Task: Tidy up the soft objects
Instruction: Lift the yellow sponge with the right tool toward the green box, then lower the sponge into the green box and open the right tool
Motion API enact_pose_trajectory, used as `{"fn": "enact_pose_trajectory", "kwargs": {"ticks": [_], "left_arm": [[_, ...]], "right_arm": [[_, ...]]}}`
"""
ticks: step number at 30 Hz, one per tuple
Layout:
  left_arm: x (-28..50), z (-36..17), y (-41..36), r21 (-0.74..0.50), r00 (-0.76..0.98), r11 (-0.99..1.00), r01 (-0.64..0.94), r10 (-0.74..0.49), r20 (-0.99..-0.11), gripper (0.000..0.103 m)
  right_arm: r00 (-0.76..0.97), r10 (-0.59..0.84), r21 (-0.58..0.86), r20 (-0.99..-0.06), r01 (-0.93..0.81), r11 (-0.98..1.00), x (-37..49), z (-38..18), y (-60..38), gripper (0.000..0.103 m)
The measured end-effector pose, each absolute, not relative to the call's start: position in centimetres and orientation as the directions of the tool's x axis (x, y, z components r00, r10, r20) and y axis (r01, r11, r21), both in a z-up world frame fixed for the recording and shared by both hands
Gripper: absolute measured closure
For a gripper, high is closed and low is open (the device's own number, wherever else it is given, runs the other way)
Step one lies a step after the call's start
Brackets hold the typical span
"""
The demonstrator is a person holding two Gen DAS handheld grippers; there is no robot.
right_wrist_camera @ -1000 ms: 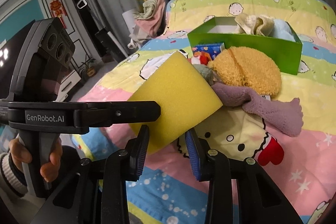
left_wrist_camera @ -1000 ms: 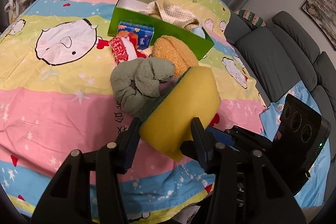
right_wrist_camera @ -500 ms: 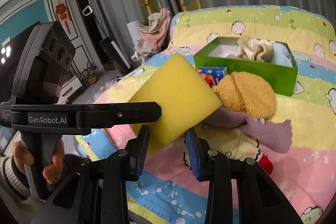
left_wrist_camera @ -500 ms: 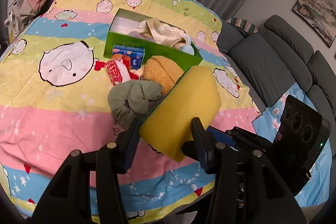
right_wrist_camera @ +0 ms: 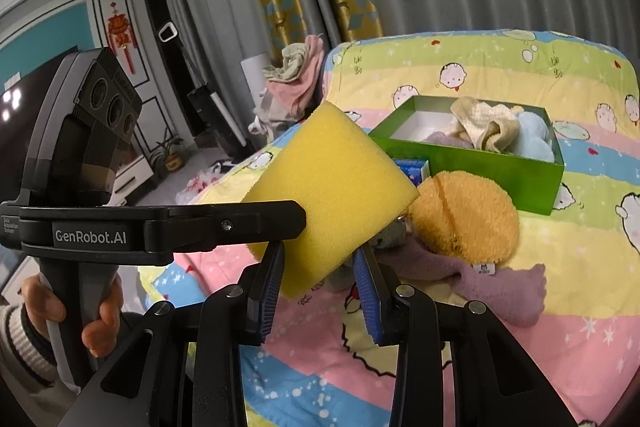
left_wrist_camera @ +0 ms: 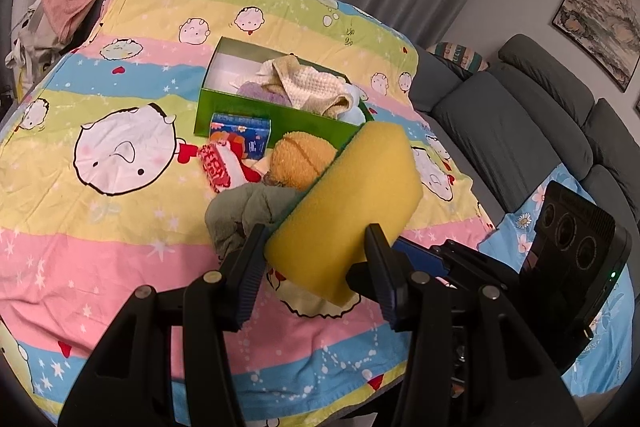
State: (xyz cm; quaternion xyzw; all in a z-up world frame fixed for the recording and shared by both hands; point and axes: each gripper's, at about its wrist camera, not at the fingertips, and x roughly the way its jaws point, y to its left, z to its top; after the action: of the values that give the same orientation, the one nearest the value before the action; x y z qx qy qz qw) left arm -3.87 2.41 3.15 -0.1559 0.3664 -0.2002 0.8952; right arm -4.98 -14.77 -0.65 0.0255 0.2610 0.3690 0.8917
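Bedspread [left_wrist_camera: 100, 259], striped pink, yellow, blue and green with cartoon faces: broad bare stretch on the left and along the near edge; far edge meets grey curtains; right edge drops beside a grey sofa [left_wrist_camera: 520, 131].

Green box [left_wrist_camera: 276, 115], open-topped, far centre: part filled with cream, lilac and pale blue cloths, white floor bare at its left end.

Loose pile just near of the box: blue carton [left_wrist_camera: 240, 135], red-and-white item [left_wrist_camera: 218, 167], orange plush [left_wrist_camera: 300, 159], grey-green cloth [left_wrist_camera: 244, 211], mauve cloth [right_wrist_camera: 480, 279].

Sponge [left_wrist_camera: 352, 203], yellow foam block (dark green backing along one edge), fine-pored, corners squared, tilted, lifted clear of the bedspread above the pile.

Left gripper [left_wrist_camera: 316, 267]: jaws partly apart, pads pressed on the sponge's near end.

Right gripper [right_wrist_camera: 320, 271]: jaws partly apart, clamped on the same sponge from the other side.

Hand [right_wrist_camera: 68, 315], striped cuff, around the left handle.
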Motion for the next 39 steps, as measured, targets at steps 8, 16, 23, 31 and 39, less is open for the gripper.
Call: {"fn": "enact_pose_trajectory", "kwargs": {"ticks": [8,16,23,31,39], "left_arm": [[-2.4,4.1,2.1,-0.406,0.659,0.875,0.262,-0.470,-0.587,0.056],[-0.3,5.1,1.8,-0.399,0.669,0.875,0.274,-0.471,-0.575,0.055],[2.1,6.2,1.3,-0.382,0.676,0.880,0.283,-0.466,-0.571,0.055],[4.7,6.9,0.9,-0.365,0.687,0.885,0.290,-0.458,-0.564,0.055],[7.9,7.3,0.7,-0.347,0.694,0.892,0.288,-0.444,-0.567,0.055]], "right_arm": [[0.609,0.669,0.233,-0.427,-0.640,0.732,-4.2,0.1,-14.9,0.066],[0.629,0.663,0.229,-0.406,-0.633,0.740,-2.5,1.1,-15.2,0.066],[0.649,0.654,0.221,-0.389,-0.623,0.750,-0.2,2.1,-15.5,0.066],[0.664,0.650,0.219,-0.370,-0.618,0.755,2.3,2.7,-15.8,0.066],[0.677,0.638,0.211,-0.367,-0.608,0.766,5.2,3.2,-15.6,0.066]]}}
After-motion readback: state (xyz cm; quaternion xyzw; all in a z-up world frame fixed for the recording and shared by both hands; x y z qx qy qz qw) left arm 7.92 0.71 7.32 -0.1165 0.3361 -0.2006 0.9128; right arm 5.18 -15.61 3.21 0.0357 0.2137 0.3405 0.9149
